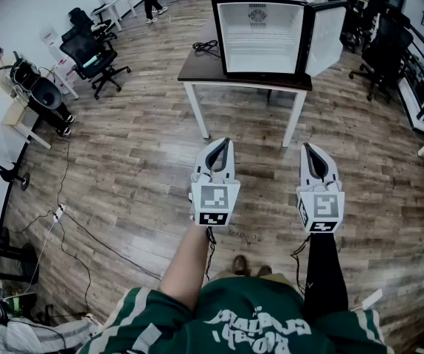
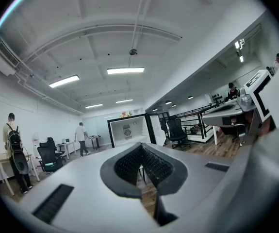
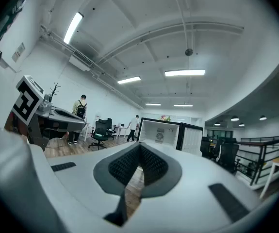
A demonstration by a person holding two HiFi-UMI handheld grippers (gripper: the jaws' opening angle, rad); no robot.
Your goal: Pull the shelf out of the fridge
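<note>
A small white-lined fridge stands on a dark-topped table some way ahead, its door swung open to the right. Thin lines of a wire shelf show faintly across its inside. Both grippers are held level over the wooden floor, well short of the table and touching nothing. My left gripper has its jaws together with nothing between them, and so does my right gripper. The fridge shows beyond the left gripper in the left gripper view. It also stands ahead of the right gripper in the right gripper view.
A black cable lies on the table left of the fridge. Office chairs and a person with a backpack are at the left. More chairs stand at the right. Cables trail over the floor at the left.
</note>
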